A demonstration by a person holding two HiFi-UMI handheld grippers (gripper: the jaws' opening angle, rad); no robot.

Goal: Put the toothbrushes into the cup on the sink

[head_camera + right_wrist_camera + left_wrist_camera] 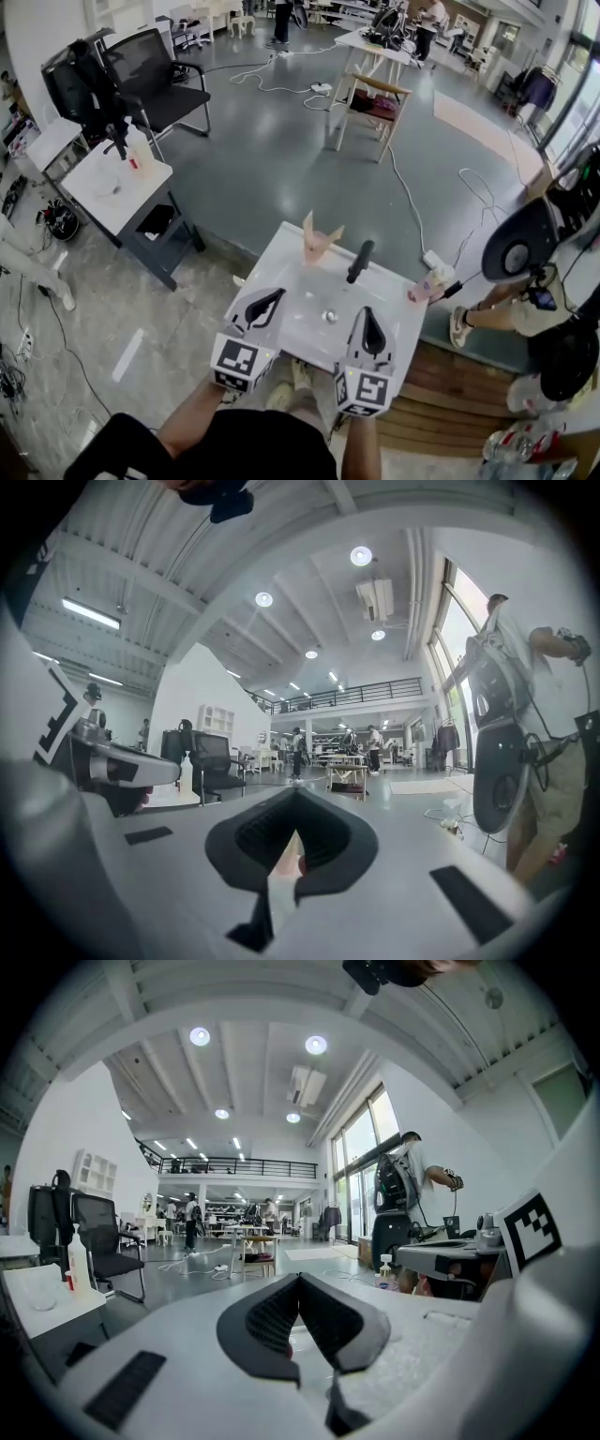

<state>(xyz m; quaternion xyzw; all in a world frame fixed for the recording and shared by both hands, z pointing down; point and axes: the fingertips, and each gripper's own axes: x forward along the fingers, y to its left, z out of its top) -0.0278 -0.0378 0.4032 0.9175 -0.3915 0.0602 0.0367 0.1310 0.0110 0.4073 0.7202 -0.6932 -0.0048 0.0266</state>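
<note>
A white sink top (281, 255) stands just in front of me, with a round drain (329, 316) and a black tap (359, 261). At its far edge is a peach-coloured cup (319, 242) with pale sticks pointing up out of it. A pink thing (427, 289) with a dark handle lies at the sink's right edge. My left gripper (278, 294) hovers over the near left of the sink, its jaws shut with nothing in them (300, 1279). My right gripper (368, 313) sits near the drain, shut too (295, 794). A pale pink blur shows through the gap behind its tips.
A white side table (112, 183) with a bottle stands to the left, a black office chair (155, 80) behind it. A wooden stool (370, 103) and loose cables (403, 187) lie beyond the sink. A person (525, 305) stands at the right beside a round black device (518, 251).
</note>
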